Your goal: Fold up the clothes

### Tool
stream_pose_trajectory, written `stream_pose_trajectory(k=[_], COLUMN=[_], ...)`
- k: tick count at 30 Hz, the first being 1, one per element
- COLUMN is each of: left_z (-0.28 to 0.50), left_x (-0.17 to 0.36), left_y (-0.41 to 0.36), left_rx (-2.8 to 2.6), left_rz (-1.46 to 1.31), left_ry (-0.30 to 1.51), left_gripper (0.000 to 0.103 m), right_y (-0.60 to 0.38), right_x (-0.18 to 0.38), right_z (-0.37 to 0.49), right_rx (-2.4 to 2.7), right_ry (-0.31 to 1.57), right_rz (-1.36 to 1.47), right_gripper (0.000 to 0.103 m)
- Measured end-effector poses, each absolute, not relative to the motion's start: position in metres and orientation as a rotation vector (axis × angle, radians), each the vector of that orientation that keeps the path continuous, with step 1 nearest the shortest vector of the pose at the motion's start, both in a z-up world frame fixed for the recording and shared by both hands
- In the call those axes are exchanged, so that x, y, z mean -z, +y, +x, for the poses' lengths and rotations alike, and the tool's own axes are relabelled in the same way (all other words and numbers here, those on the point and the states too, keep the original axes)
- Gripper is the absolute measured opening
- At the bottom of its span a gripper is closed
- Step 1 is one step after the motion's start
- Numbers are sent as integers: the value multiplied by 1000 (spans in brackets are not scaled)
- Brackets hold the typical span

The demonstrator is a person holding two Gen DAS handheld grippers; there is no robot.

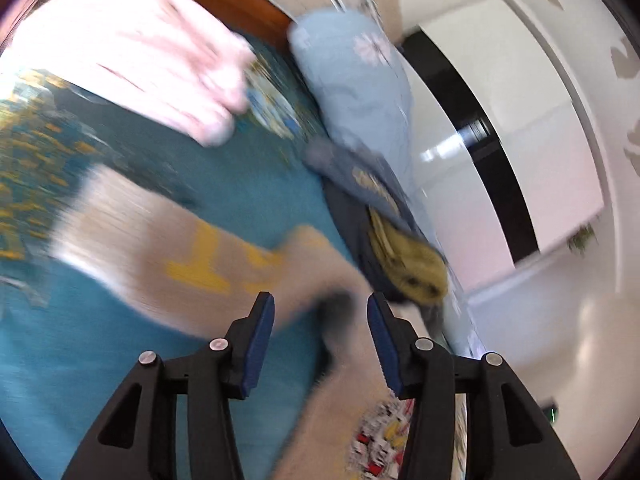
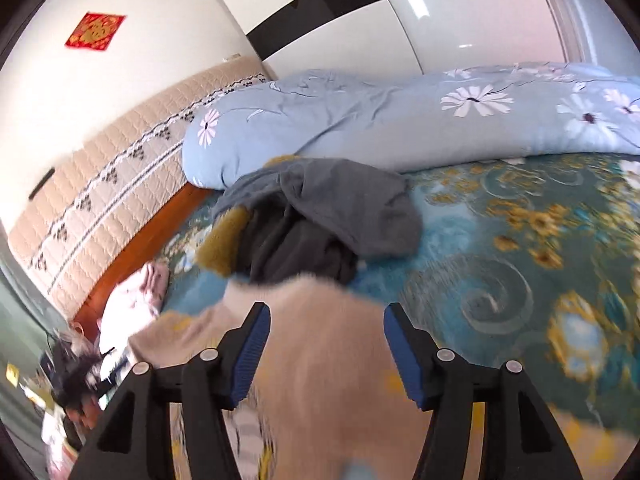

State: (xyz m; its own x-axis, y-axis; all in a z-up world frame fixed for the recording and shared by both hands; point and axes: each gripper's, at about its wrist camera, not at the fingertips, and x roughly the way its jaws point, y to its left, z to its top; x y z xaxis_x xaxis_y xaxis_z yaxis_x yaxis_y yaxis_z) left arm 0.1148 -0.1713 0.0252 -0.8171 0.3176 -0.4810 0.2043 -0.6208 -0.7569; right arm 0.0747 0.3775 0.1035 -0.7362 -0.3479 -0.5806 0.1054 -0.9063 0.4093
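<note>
Teal bedspread (image 2: 500,216) carries a beige sweater (image 1: 168,240), blurred; left gripper (image 1: 321,334) and right gripper (image 2: 326,344) both spread apart above it.

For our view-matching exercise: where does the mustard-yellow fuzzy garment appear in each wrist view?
Left wrist: mustard-yellow fuzzy garment right of centre, beside the dark clothes.
Right wrist: same garment left of centre, on the dark pile's left edge.
Shared landmark: blue floral duvet.

Right gripper (image 2: 326,320) spread wide above fuzzy beige sweater (image 2: 316,344), heap of grey clothes (image 2: 320,220) beyond, teal floral bedspread (image 2: 520,248), pale blue flowered duvet (image 2: 400,124)
</note>
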Motion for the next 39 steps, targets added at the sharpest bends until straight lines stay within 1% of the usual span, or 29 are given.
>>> stream_pose_trajectory(k=[3, 5, 8, 11, 15, 16, 17, 20, 21, 22, 23, 24, 25, 27, 31, 35, 36, 37, 39], left_z=[129, 133, 134, 132, 115, 112, 106, 95, 94, 93, 91, 90, 87, 82, 70, 52, 47, 44, 44], left_x=[-19, -10, 3, 11, 22, 20, 20, 21, 21, 20, 20, 20, 18, 12, -31, -65, -69, -72, -93], left_y=[-192, -200, -206, -210, -212, -212, -212, -218, -221, -223, -225, -228, -231, -236, -244, -252, -253, -251, -231], left_rx=[-2713, -2727, -2738, -2739, -2766, -2772, -2764, -2779, -2789, -2799, -2811, -2823, -2835, -2867, -3125, -3366, -3387, -3390, -3349], left_rz=[-998, -1063, -1174, -1206, -1269, -1253, -1258, -1286, -1275, -1269, -1291, -1310, -1311, -1309, -1214, -1153, -1167, -1175, -1097], left_ry=[-1402, -1430, -1477, -1529, -1529, -1520, -1503, -1477, -1480, -1483, -1481, -1475, -1447, -1383, -1052, -646, -570, -528, -532], left_gripper=[50, 50, 50, 51, 53, 57, 58, 57, 55, 43, 33, 16, 11, 10, 9, 9, 9, 9, 9], right_y=[369, 361, 356, 352, 348, 347, 346, 343, 342, 341, 340, 339, 339, 340, 343, 347, 347, 347, 346], right_x=[-97, -81, -59, -46, -45, -44, -43, -38, -37, -36, -35, -35, -34, -34, -34, -35, -35, -35, -35], right_z=[116, 135, 140, 136, 135, 135, 134, 132, 132, 131, 131, 131, 131, 132, 132, 133, 133, 132, 132], right_rx=[2687, 2716, 2730, 2723, 2734, 2736, 2738, 2740, 2738, 2736, 2736, 2735, 2736, 2738, 2738, 2745, 2745, 2745, 2747], right_ry=[-482, -464, -488, -490, -455, -447, -441, -422, -413, -406, -402, -397, -396, -401, -419, -431, -434, -435, -426], right_rz=[995, 1002, 1052, 1100, 1051, 1046, 1057, 1089, 1095, 1100, 1102, 1104, 1104, 1104, 1105, 1093, 1093, 1096, 1100], right_gripper=[69, 70, 70, 70, 70, 70, 70, 70, 70, 70, 70, 70, 70, 70, 70, 70, 70, 70, 70])
